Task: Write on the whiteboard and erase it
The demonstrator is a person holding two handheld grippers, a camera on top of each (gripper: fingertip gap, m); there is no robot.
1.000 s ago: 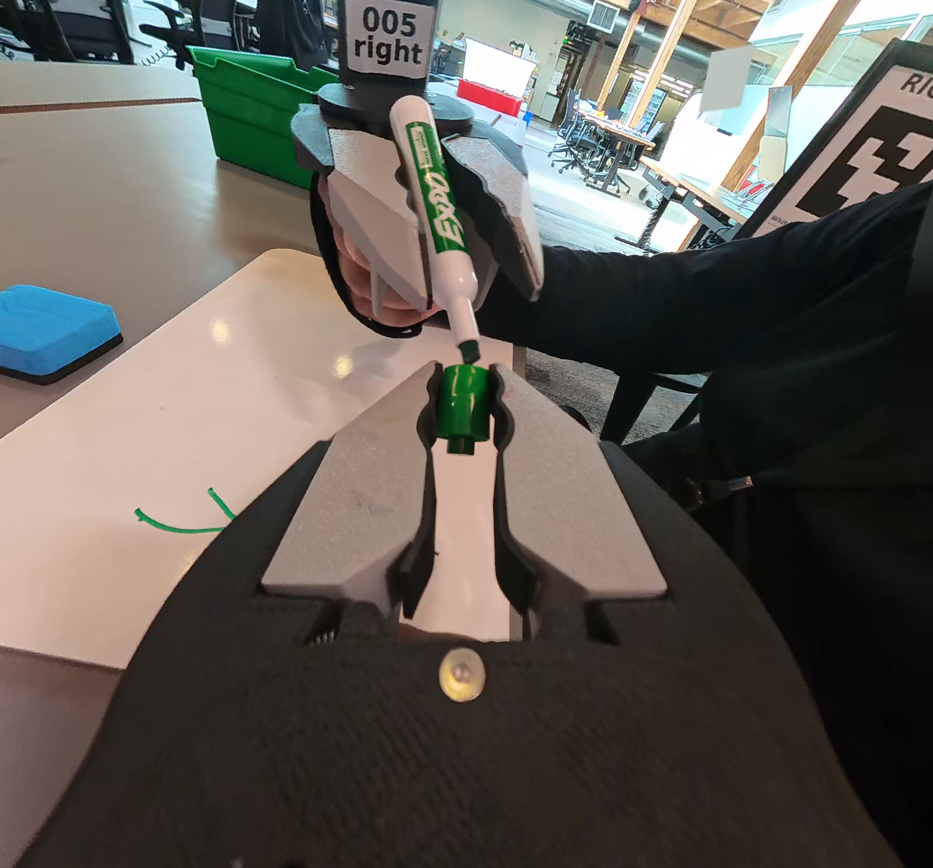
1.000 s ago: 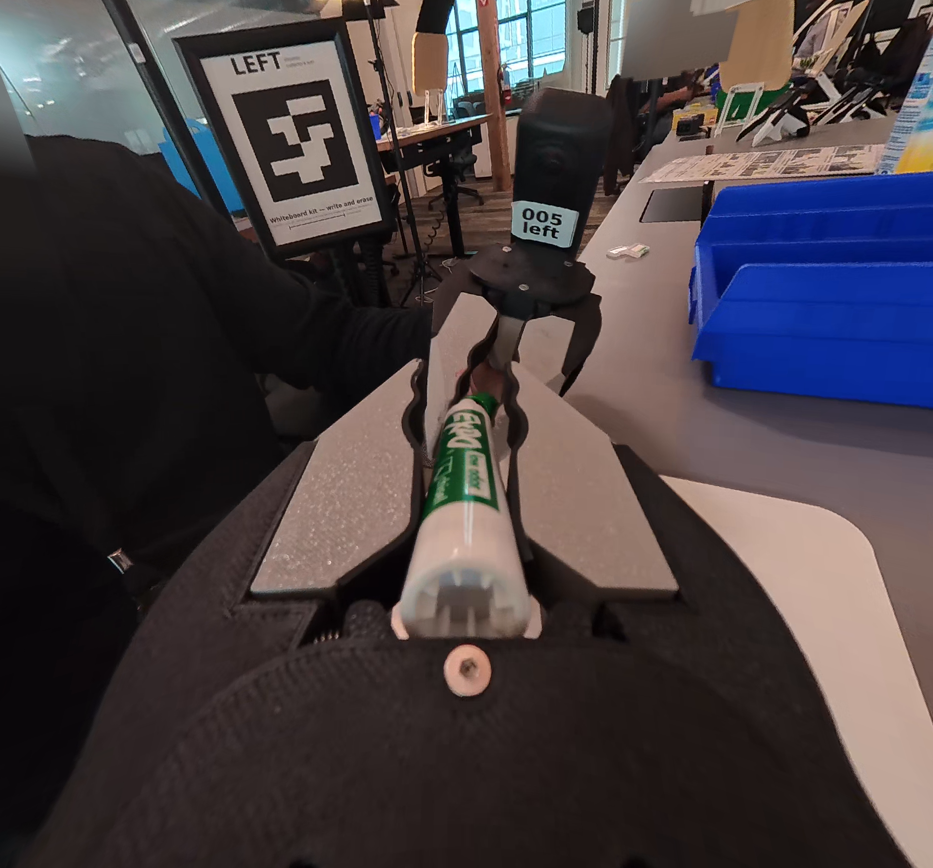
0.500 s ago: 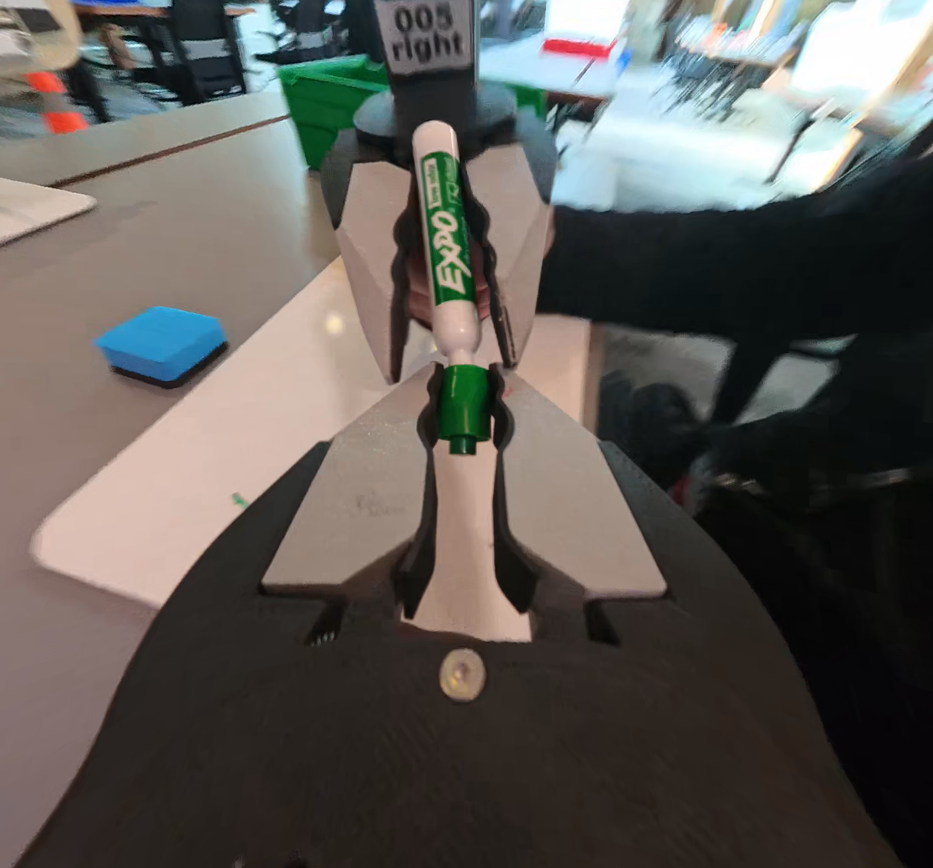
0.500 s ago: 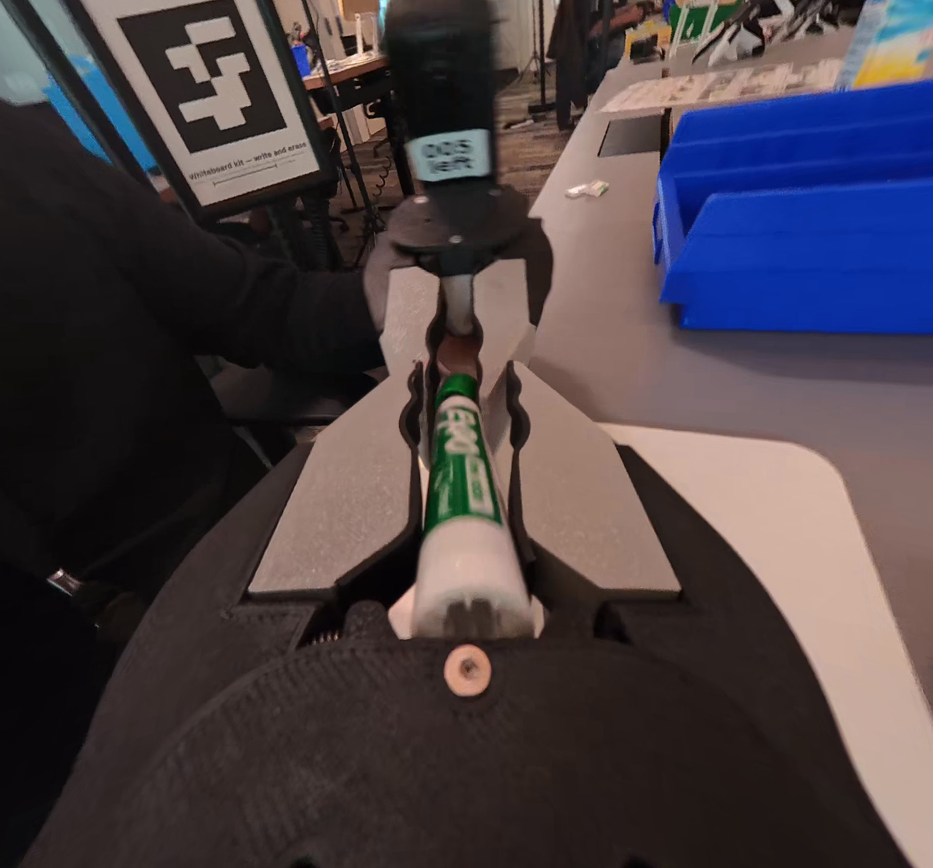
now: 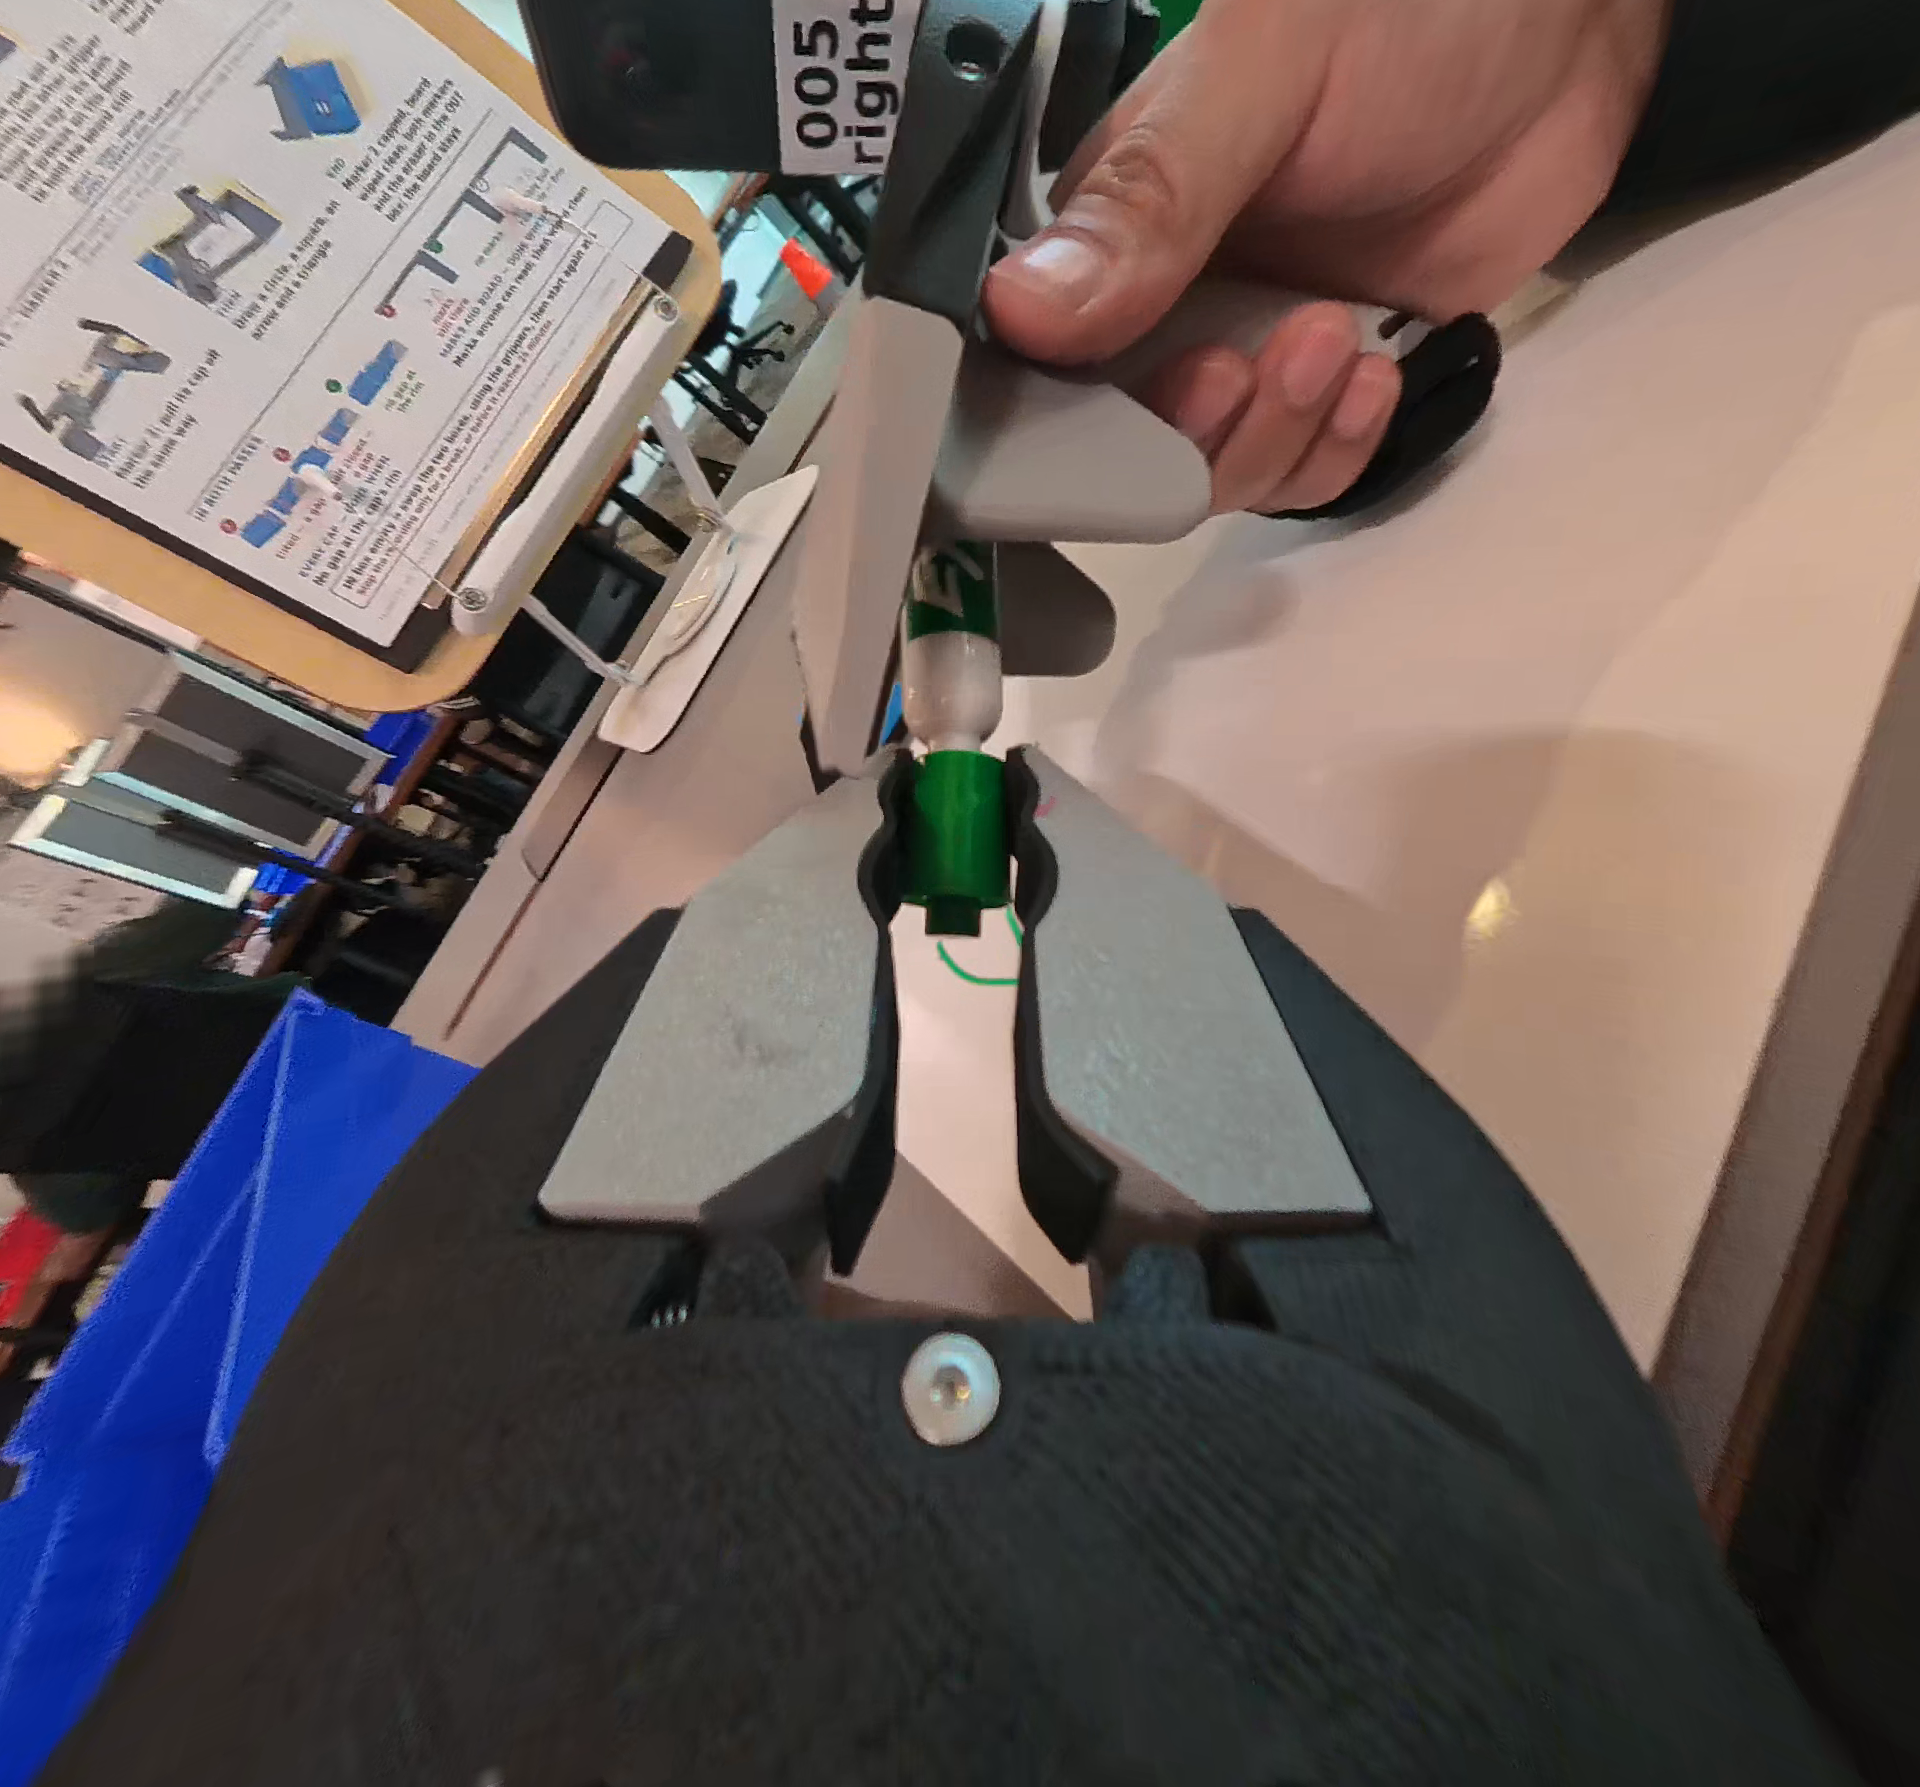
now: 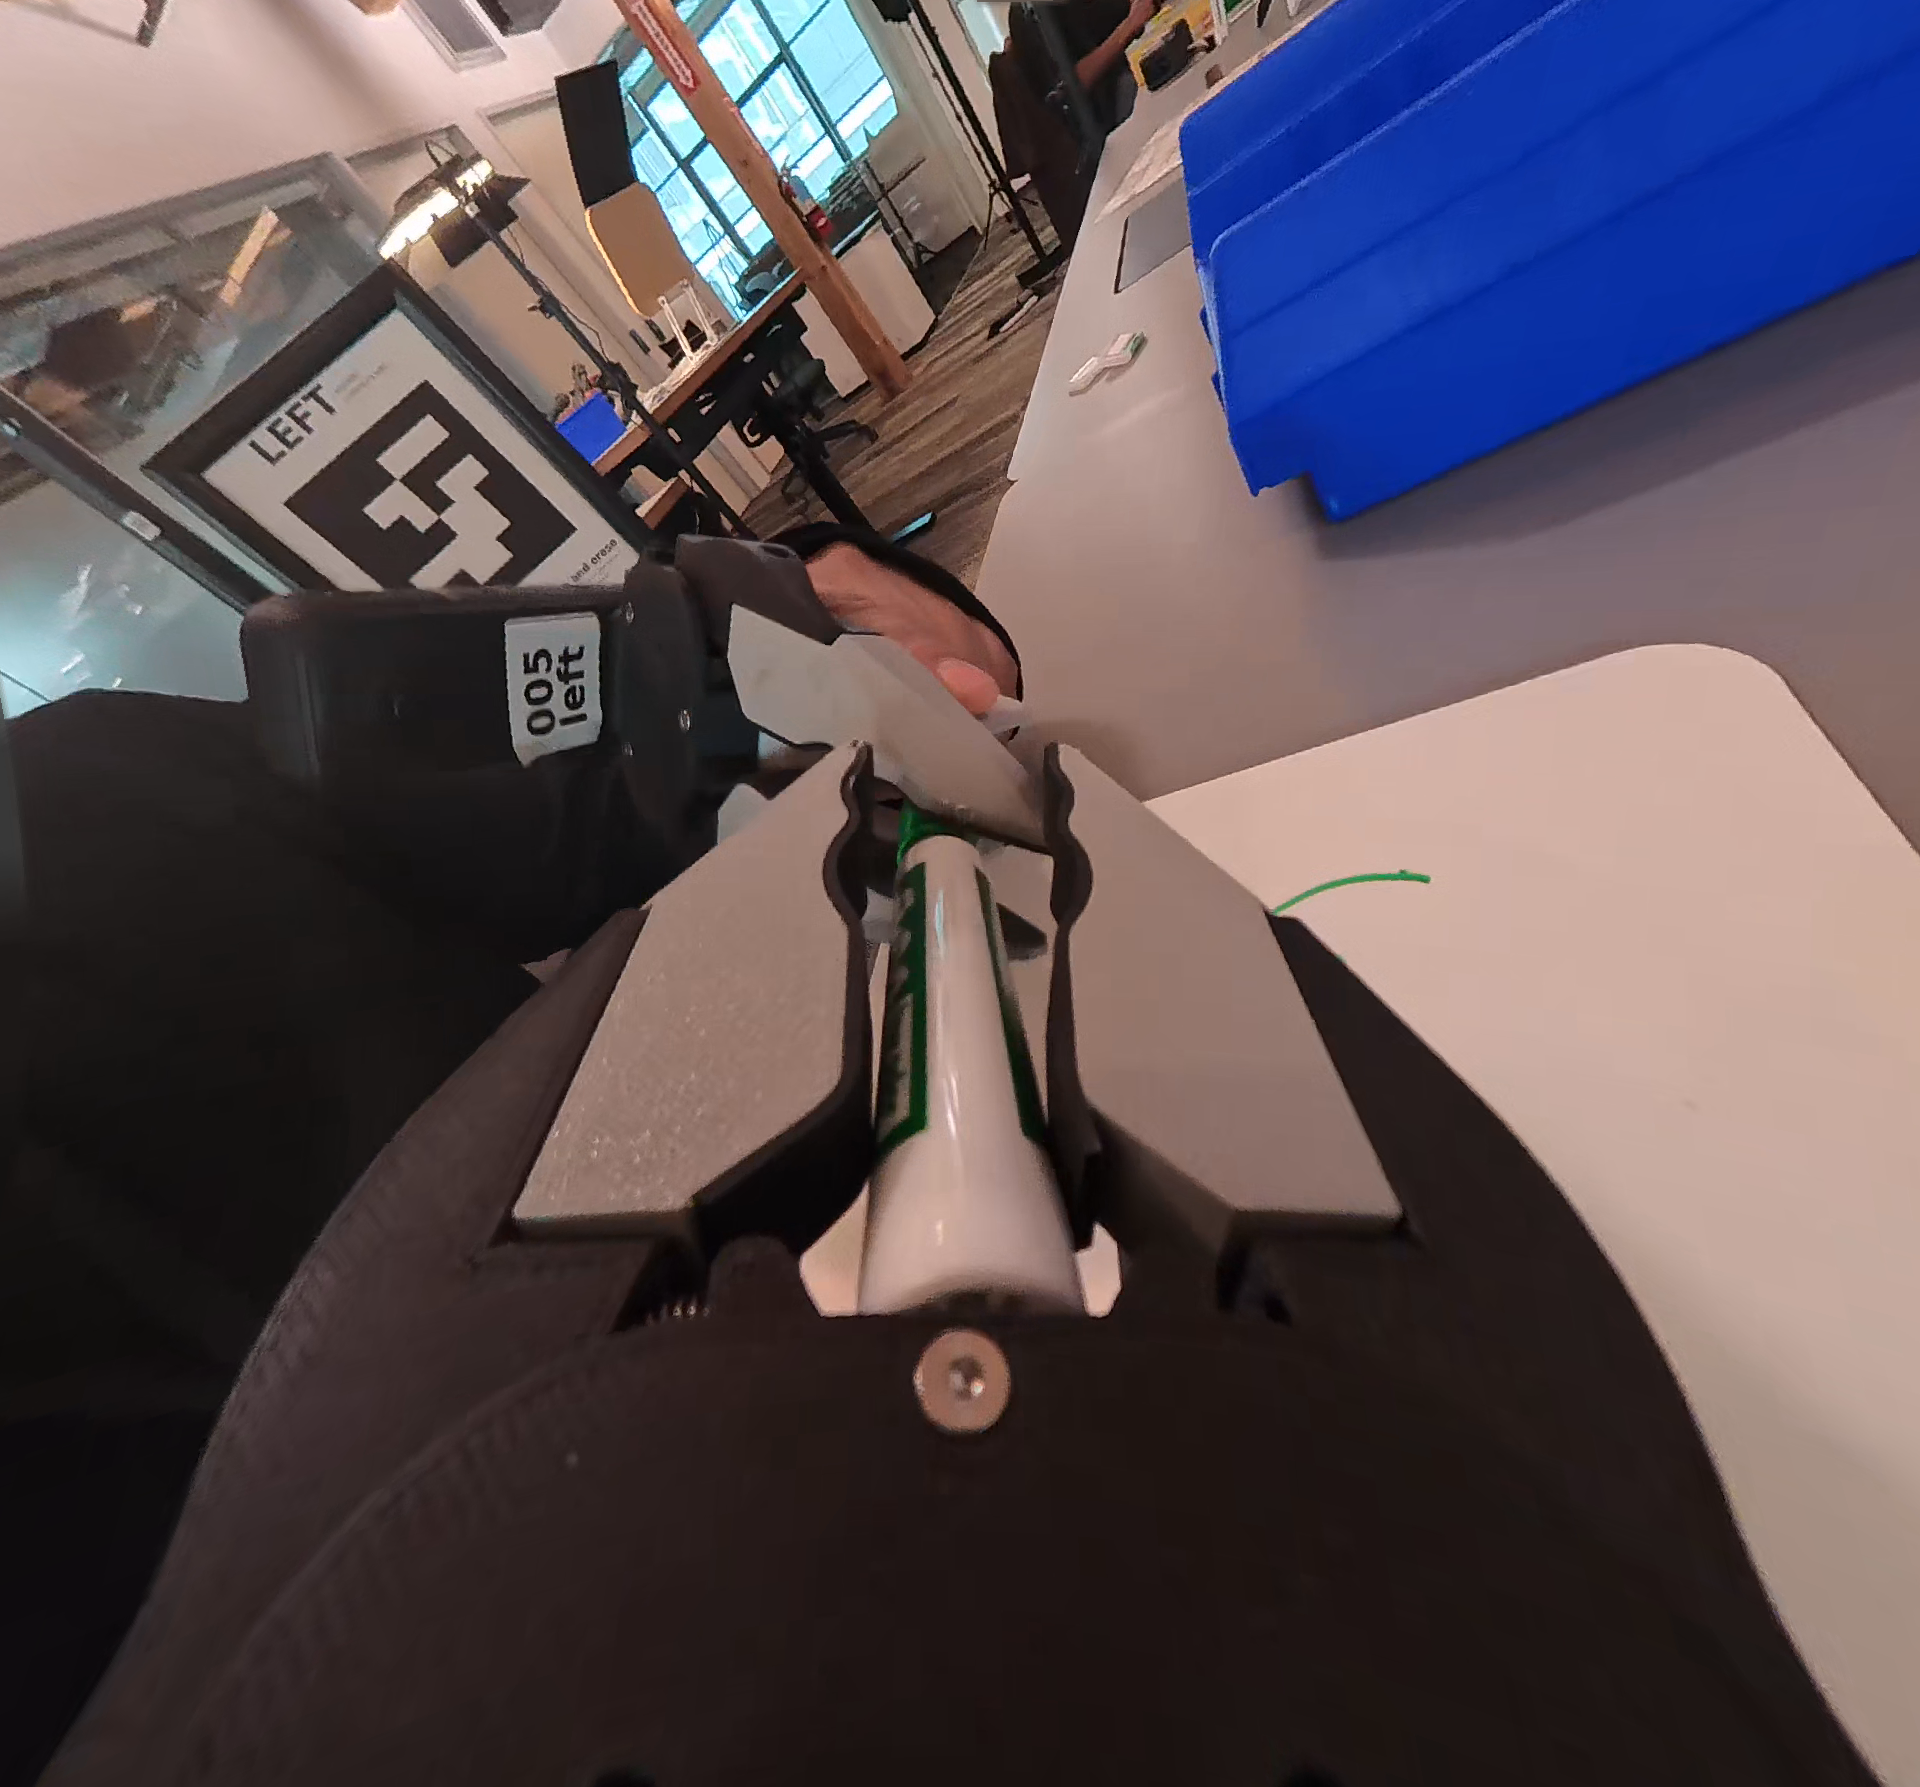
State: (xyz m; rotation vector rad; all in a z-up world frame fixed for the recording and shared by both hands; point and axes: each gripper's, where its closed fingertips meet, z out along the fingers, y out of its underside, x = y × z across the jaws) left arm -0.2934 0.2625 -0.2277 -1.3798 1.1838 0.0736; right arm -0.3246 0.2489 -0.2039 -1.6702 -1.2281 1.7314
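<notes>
My left gripper (image 5: pixel 956 781) is shut on the green marker cap (image 5: pixel 954 838); both pads press its sides. My right gripper (image 6: pixel 956 771) is shut on the white and green marker (image 6: pixel 956 1062), which lies lengthwise between its fingers. In the left wrist view the marker (image 5: pixel 951 667) comes out of the right gripper's fingers (image 5: pixel 862 594) and its nose sits in the cap's mouth. Both grippers are rolled sideways, above the whiteboard (image 6: pixel 1558 1010). A short green line (image 6: pixel 1351 883) is drawn on the board and also shows in the left wrist view (image 5: pixel 971 974).
Blue bins (image 6: pixel 1558 231) stand on the grey table (image 6: pixel 1247 594) beyond the board; one also shows in the left wrist view (image 5: pixel 208 1270). An instruction sheet on a stand (image 5: pixel 260 231) and a framed black-and-white sign (image 6: pixel 416 490) are nearby. A person's hand (image 5: pixel 1351 179) holds the right gripper.
A second ago the marker's tip hung just above the cap; it has since gone into the cap. Both grippers have rolled sideways together, still joined at marker and cap.
</notes>
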